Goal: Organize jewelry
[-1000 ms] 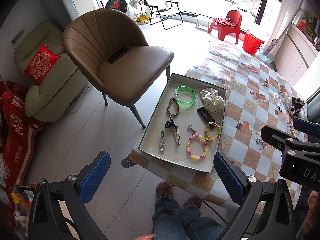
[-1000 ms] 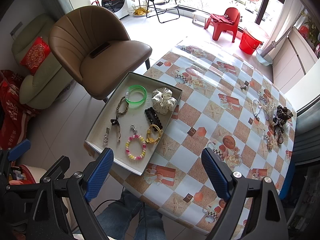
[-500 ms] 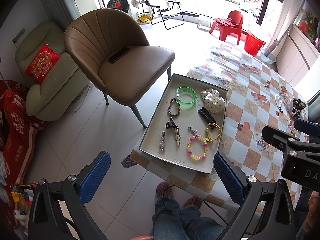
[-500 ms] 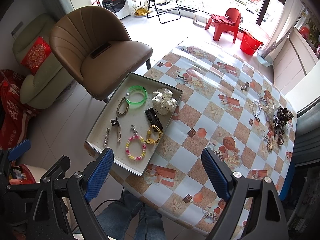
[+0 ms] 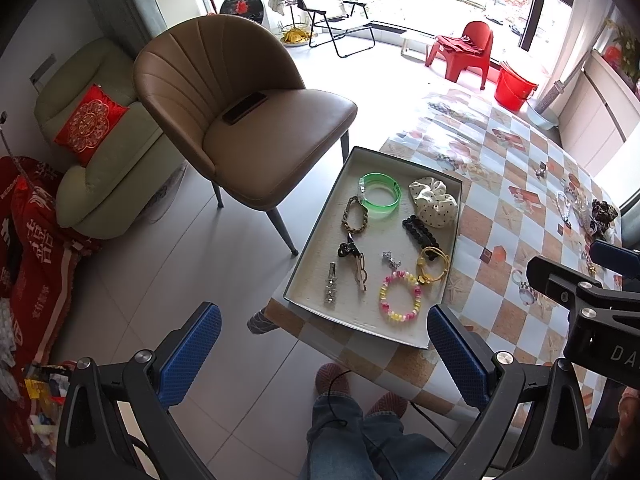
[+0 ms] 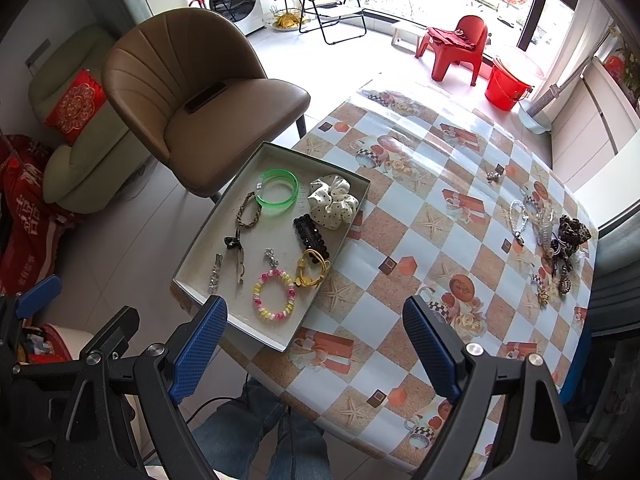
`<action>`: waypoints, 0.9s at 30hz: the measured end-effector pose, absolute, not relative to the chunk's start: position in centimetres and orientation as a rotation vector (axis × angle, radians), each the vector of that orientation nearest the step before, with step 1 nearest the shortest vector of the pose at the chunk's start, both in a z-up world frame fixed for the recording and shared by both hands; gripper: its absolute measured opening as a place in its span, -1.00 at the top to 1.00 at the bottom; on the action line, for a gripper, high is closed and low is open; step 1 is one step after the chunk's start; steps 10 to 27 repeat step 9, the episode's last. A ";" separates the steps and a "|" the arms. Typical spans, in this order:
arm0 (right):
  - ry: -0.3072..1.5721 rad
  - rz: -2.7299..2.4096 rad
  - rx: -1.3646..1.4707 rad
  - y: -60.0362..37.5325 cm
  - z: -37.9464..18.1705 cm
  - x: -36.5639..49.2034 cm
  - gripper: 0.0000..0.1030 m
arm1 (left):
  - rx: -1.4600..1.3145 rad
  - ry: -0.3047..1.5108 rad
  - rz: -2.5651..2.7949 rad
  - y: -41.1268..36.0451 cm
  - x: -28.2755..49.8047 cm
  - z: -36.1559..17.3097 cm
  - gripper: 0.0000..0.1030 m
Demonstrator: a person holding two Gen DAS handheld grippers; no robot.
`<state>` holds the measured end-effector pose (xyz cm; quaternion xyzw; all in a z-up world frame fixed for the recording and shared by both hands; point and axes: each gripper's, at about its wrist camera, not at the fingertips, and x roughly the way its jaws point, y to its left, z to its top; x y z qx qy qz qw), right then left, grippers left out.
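Step in hand: pre-pick hover above tabletop [image 6: 404, 216]. Left tool [image 5: 324, 350] wide, empty. Right tool [image 6: 316, 344] wide, empty. Tray [image 6: 192, 264] at near-left edge, 9 pieces inside. Loose jewelry [image 6: 560, 240] at far-right edge. Next: right tool reach, pinch 1 piece.

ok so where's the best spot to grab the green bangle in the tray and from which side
Probably from straight above: the green bangle lies flat in the tray. Pinch its far rim, one finger inside the ring, since the near-left edge crowds the braided bracelet.
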<state>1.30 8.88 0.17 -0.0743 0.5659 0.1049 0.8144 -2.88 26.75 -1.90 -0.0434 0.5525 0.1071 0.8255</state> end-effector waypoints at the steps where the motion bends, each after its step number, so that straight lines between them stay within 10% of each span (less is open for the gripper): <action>1: 1.208 0.225 -0.159 9.0 0.1 1.3 -0.77 | -0.093 1.175 0.229 26.8 -2.9 -1.9 -1.00; 27: 1.210 0.235 -0.159 9.6 -0.4 1.7 -0.77 | -0.096 1.169 0.243 26.8 -3.0 -1.9 -1.00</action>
